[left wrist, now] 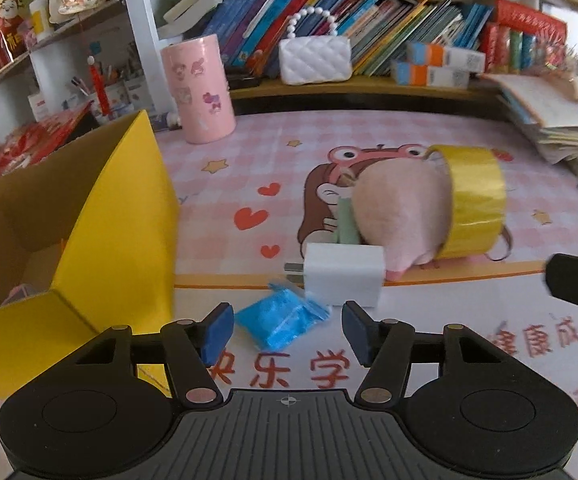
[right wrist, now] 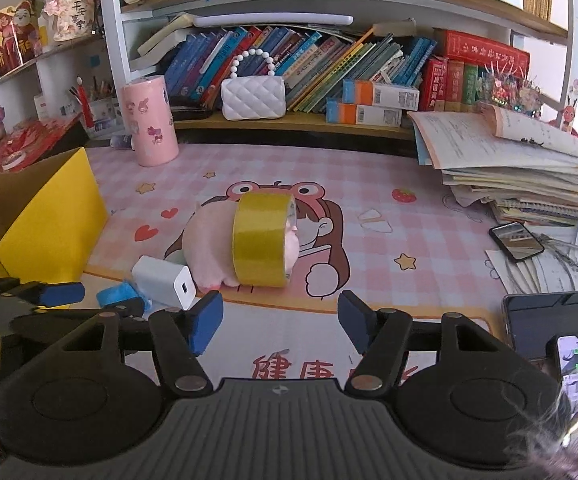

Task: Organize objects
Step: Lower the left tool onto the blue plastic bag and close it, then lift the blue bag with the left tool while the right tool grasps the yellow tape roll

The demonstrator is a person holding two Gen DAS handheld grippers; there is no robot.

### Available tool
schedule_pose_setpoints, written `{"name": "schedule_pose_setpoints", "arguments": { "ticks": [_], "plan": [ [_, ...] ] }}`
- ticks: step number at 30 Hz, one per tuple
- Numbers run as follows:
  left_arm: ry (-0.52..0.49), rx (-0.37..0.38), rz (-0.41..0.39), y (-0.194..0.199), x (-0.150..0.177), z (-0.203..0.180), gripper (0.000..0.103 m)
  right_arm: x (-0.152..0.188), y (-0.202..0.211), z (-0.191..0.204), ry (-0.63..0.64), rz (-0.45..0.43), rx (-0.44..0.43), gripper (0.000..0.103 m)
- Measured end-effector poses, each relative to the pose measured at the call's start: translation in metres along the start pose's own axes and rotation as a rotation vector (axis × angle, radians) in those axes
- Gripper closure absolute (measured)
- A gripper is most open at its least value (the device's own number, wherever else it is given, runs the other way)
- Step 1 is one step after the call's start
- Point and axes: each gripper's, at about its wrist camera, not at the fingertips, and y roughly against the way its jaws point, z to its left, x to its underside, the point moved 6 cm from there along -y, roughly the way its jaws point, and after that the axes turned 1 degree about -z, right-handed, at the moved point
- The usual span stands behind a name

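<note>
1. left tongs [left wrist: 287, 332]: jaws apart, empty, low over the bench [left wrist: 429, 320], lined up on the blue packet [left wrist: 279, 322] lying just ahead between the pads.
2. right tongs [right wrist: 280, 326]: jaws apart, empty, facing the yellow tape roll [right wrist: 263, 240].
3. items: the tape roll stands on edge against the pink plush [right wrist: 209, 244]; the white charger [left wrist: 343, 280] lies touching the packet.
4. yellow box [left wrist: 121, 216]: open, at left, near the packet.
5. step judged: pickup of the packet not yet made. next move calls for advancing, closing on it, then carrying it left into the box.

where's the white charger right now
The white charger lies on the desk mat ahead of the open left gripper, between the blue packet and the pink plush.
</note>
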Motion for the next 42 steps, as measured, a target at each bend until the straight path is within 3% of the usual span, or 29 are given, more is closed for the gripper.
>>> {"name": "schedule_pose_setpoints", "arguments": {
  "ticks": [9,12,15,16,17,22,27,31,35,36,37,42],
  "plan": [
    [-0.036,-0.025,0.035,-0.027,-0.002,-0.003,0.042,-0.003,-0.008,-0.005,-0.007,0.005,-0.027,0.041],
    [-0.05,0.004,0.073,-0.034,0.001,-0.004,0.044,-0.005,-0.011,-0.006,-0.014,0.003,-0.035,0.041],
    [-0.07,0.048,0.076,-0.032,0.001,-0.005,0.062,-0.008,-0.015,-0.006,-0.019,0.003,-0.043,0.04],
    [-0.073,0.062,0.085,-0.031,0.002,-0.005,0.077,-0.009,-0.016,-0.006,-0.019,0.003,-0.045,0.041],
    [-0.072,0.069,0.092,-0.029,0.003,-0.005,0.083,-0.01,-0.018,-0.005,-0.021,0.001,-0.047,0.04],
    [-0.059,0.127,0.084,-0.009,0.01,-0.002,0.083,-0.016,-0.029,0.003,-0.013,-0.005,-0.058,0.04],
    [0.027,0.204,0.064,0.022,0.008,0.012,0.083,-0.023,-0.05,0.012,0.008,-0.015,-0.058,0.04],
    [0.076,0.28,0.052,0.042,0.009,0.022,0.083,-0.029,-0.072,0.016,0.025,-0.017,-0.013,0.041],
    [0.097,0.28,0.052,0.056,0.017,0.032,0.083,-0.033,-0.09,0.019,0.041,-0.017,0.015,0.05],
    [0.1,0.275,0.05,0.058,0.018,0.034,0.083,-0.034,-0.093,0.02,0.049,-0.02,0.013,0.061],
    [0.104,0.27,0.048,0.06,0.019,0.036,0.083,-0.035,-0.093,0.022,0.058,-0.028,0.007,0.063],
    [0.126,0.263,0.034,0.064,0.02,0.046,0.083,-0.036,-0.081,0.022,0.146,-0.058,0.116,0.064]
  ]
}}
